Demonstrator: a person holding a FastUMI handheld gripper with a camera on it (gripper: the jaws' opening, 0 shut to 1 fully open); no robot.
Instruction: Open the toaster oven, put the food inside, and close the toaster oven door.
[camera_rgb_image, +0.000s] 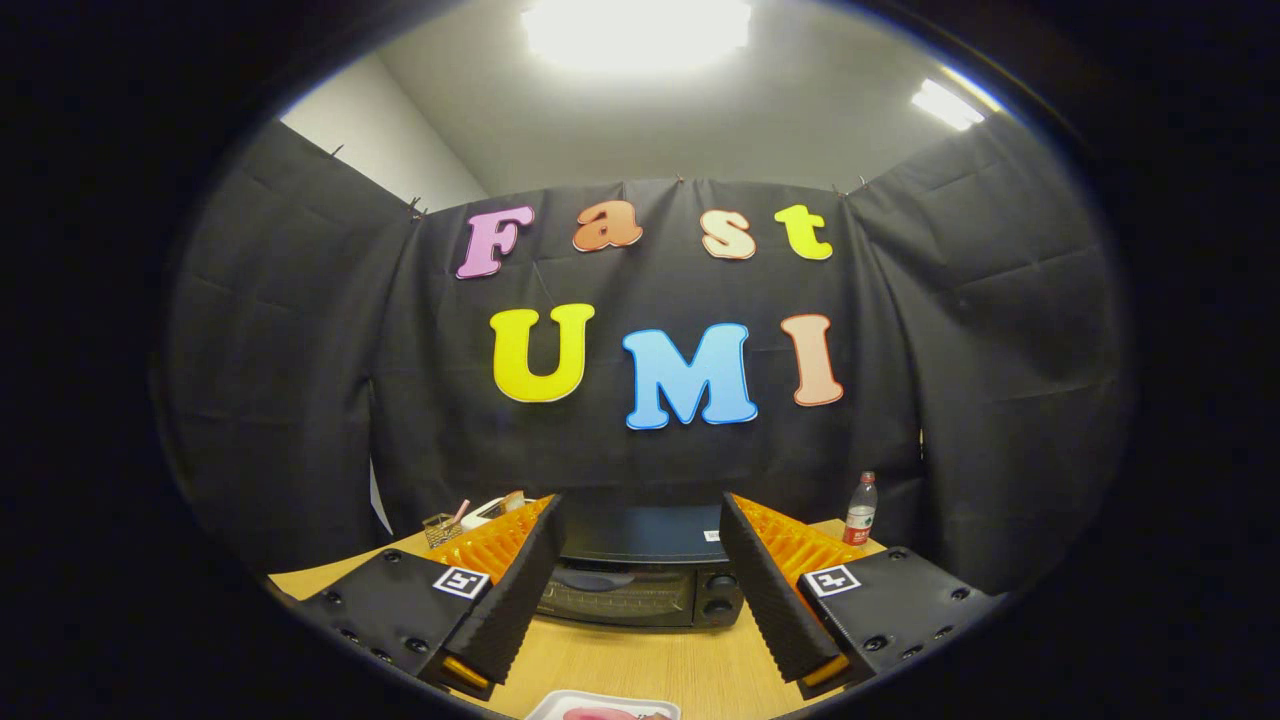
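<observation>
Gripper (640, 590) has its fingers spread wide apart, nothing between them. The toaster oven (640, 580) sits on the wooden table (650, 665) just beyond them, door closed, its sides hidden behind the fingers. Below the fingers a white tray (600, 706) with something pink on it is mostly cut off. There's a bottle (861, 510) at the back right, and small clutter at the back left that's hard to make out.

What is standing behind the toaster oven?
Directly behind the toaster oven hangs the black booth cloth. The open gripper frames it, with a plastic bottle further back. Its fingers cover both oven sides.
</observation>
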